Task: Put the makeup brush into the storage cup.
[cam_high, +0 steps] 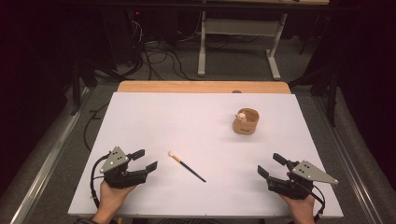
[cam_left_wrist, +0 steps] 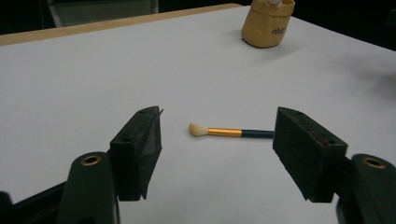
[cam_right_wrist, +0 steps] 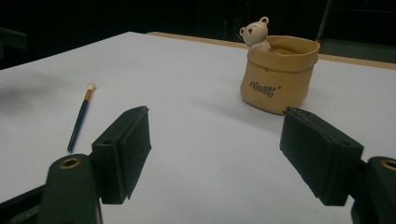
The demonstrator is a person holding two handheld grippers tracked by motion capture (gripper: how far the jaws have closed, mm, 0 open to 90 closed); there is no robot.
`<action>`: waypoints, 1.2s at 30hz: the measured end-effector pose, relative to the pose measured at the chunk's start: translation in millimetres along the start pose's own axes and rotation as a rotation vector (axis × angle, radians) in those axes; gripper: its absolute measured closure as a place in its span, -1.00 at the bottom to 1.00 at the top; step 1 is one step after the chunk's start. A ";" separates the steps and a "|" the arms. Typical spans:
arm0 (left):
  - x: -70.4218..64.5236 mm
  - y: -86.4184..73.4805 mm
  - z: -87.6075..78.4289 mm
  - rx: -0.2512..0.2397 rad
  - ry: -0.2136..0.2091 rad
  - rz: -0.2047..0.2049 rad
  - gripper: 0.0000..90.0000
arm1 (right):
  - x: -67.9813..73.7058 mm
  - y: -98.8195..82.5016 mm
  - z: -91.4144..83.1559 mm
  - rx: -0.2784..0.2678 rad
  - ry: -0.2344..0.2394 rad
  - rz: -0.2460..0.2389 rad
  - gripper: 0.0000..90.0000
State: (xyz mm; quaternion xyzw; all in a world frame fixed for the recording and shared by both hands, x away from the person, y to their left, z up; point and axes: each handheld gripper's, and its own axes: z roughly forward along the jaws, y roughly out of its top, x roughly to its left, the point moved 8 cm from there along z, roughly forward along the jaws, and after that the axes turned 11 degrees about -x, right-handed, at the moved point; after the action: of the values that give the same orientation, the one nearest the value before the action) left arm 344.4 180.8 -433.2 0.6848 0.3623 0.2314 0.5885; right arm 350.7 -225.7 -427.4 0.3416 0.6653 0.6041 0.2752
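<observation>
I have both claws low at the near edge of the white desk [cam_high: 201,116]. My left claw [cam_high: 145,160] is released with nothing between its jaws; my right claw [cam_high: 272,165] is likewise released and empty. Between them, nearer the left one, the brush [cam_high: 187,166] lies flat, pale bristles pointing far-left; in the left gripper view its dark handle is cut off behind one jaw. Farther right stands the tan pot [cam_high: 245,122] with a small bear figure [cam_high: 241,116] at its rim; the inside is hard to make out.
</observation>
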 end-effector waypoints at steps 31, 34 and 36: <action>-20.8 19.7 6.2 -0.025 -0.050 0.005 -0.32 | -4.9 0.8 -1.5 -0.008 -0.027 0.012 -0.45; -25.4 22.9 10.1 -0.024 -0.061 0.011 -0.32 | -5.6 1.6 -1.9 -0.013 -0.029 0.014 -0.45; -28.7 26.0 13.4 -0.023 -0.067 0.012 -0.33 | -6.1 1.7 -1.7 -0.014 -0.027 0.011 -0.45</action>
State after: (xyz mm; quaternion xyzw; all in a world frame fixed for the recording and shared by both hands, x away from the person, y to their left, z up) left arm 342.1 149.0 -407.5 0.6875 0.3354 0.2160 0.6067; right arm 353.4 -231.5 -425.8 0.3514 0.6552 0.6057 0.2833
